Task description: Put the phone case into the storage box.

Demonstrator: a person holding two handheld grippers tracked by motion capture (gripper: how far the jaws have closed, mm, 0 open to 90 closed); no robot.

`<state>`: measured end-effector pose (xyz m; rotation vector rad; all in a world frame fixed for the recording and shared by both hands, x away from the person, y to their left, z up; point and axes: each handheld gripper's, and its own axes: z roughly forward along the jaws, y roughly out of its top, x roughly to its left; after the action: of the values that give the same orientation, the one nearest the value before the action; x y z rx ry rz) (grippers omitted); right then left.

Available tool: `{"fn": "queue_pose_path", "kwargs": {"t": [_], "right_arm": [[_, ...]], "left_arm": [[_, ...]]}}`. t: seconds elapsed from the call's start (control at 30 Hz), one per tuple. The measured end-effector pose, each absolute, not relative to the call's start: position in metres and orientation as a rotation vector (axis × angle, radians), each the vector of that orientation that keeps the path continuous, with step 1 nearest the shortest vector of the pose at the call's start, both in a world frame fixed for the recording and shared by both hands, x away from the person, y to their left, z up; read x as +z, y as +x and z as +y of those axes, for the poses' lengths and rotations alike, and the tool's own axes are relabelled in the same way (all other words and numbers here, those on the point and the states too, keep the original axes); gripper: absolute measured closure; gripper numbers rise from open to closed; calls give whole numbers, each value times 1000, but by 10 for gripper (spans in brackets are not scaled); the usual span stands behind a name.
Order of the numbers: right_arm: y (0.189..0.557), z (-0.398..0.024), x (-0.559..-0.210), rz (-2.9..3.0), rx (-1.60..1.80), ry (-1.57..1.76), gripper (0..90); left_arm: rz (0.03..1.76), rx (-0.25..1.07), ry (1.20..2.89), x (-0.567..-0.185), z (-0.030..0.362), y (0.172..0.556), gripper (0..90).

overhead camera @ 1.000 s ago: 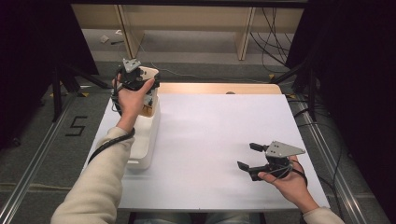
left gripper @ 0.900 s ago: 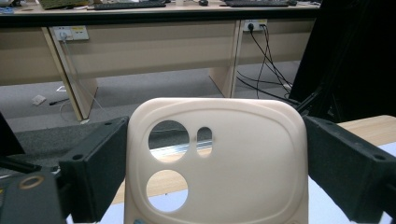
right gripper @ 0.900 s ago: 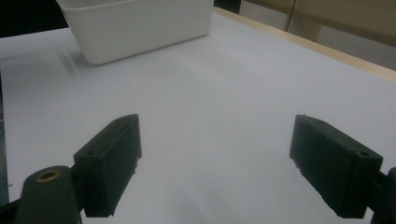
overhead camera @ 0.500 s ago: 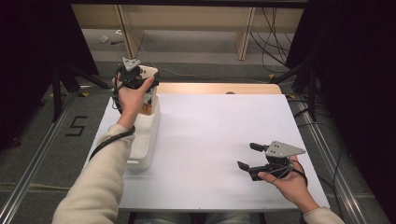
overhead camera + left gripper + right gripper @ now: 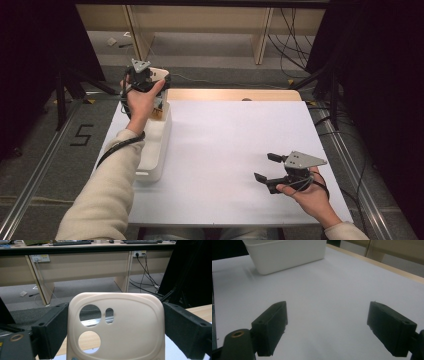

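Note:
A cream phone case (image 5: 132, 322) with round camera cut-outs stands upright between the two black jaws of my left gripper (image 5: 115, 325), which press on its side edges. In the high view this left gripper (image 5: 148, 80) is held up over the far end of a white bin (image 5: 156, 145), with the phone case (image 5: 159, 74) poking out to its right. My right gripper (image 5: 265, 167) hovers low over the near right part of the white table (image 5: 225, 135), jaws wide apart. Nothing lies between the right gripper's (image 5: 327, 322) jaws but bare table top.
The long white bin (image 5: 287, 252) runs along the table's left edge. A wooden strip (image 5: 225, 95) borders the far edge. Beyond it are desks, cables and grey floor. Dark stands flank both sides of the table.
The left gripper with the case has edged up very slightly. The right gripper has stayed where it was.

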<state>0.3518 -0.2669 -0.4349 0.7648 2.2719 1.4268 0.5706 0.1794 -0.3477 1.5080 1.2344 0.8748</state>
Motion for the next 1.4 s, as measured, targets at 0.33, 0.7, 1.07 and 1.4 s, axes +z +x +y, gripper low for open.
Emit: {"fn": "queue_pose_path", "kwargs": {"t": [0.33, 0.7, 1.07, 1.4], "right_arm": [[352, -267, -435, 2273, 1428, 763, 177], [352, -267, -435, 2274, 1429, 763, 176], [352, -267, -435, 2274, 1431, 764, 176], [352, -267, -435, 2273, 1433, 761, 177]], "left_arm": [[1214, 881, 1505, -349, 178, 577, 106], [1211, 887, 1500, -350, 177, 583, 105], [1212, 882, 1498, -349, 174, 590, 105], [1209, 883, 1504, -348, 172, 595, 105]]}}
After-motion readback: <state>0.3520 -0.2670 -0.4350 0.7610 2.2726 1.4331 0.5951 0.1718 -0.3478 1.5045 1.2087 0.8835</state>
